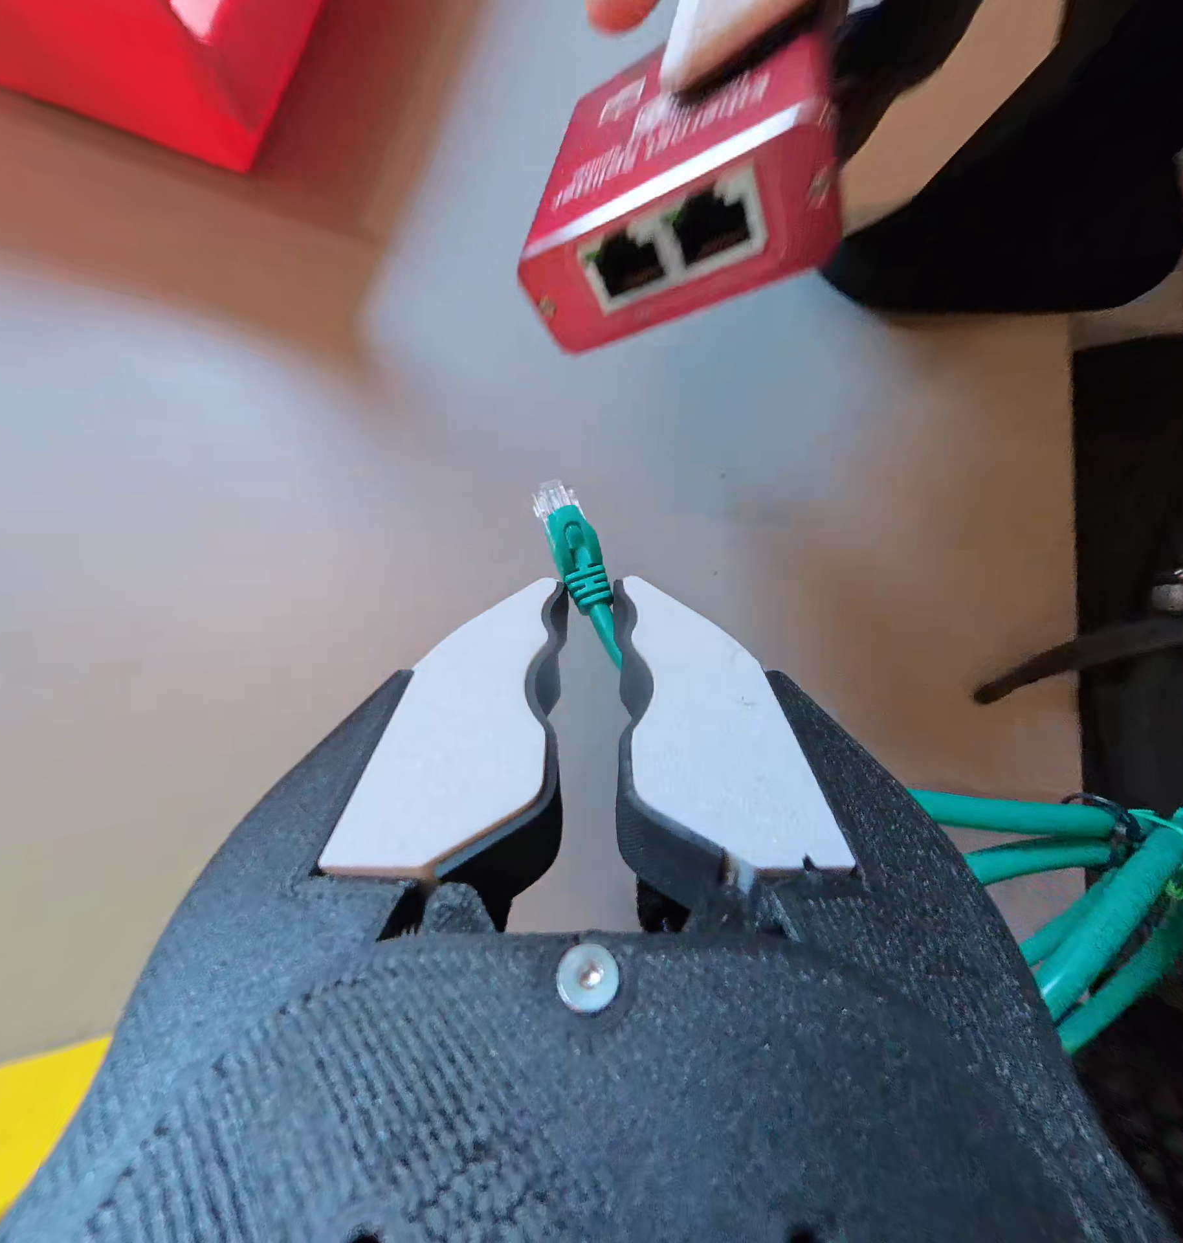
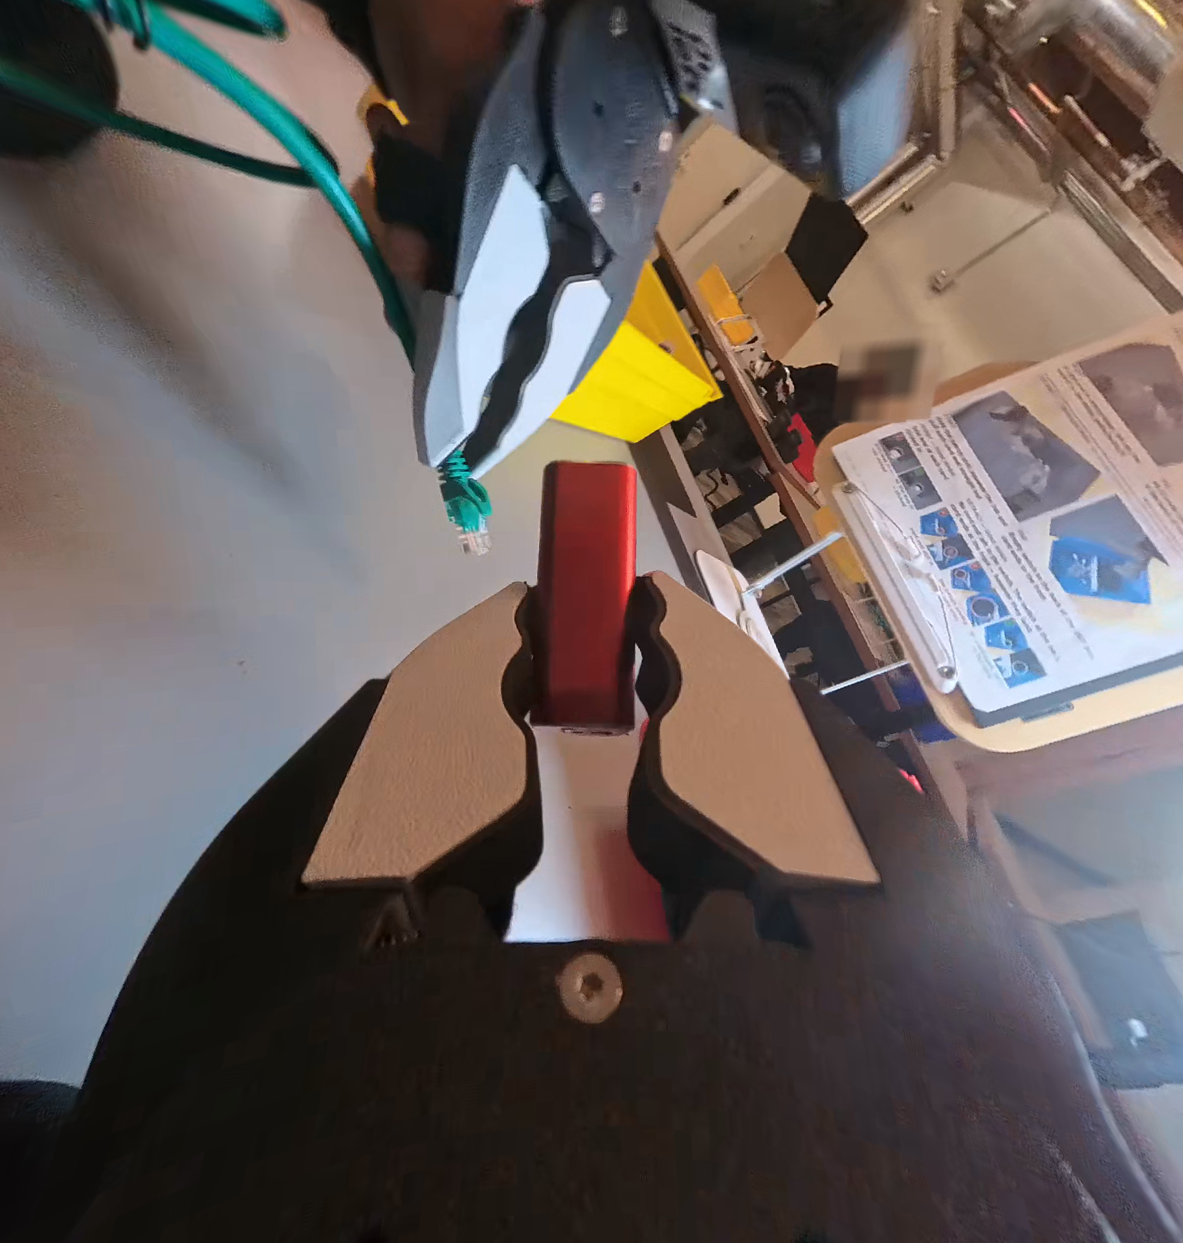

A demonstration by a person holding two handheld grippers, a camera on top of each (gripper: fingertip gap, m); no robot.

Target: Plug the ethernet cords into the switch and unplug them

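My left gripper is shut on a green ethernet cord just behind its clear plug, which points up toward the switch. The red switch hangs in the air ahead, its two empty ports facing the plug, a gap between them. My right gripper is shut on the red switch, held upright above the table. In the right wrist view the left gripper comes in from above with the green plug just left of the switch's far end, not touching.
A grey table lies below. A red box sits at the far left, a yellow bin at the table's edge. Coiled green cord hangs at my left gripper's right. A clipboard with printed sheets and cluttered shelves stand beyond the table. Across from one pair of fingers to the other is roughly 9 cm.
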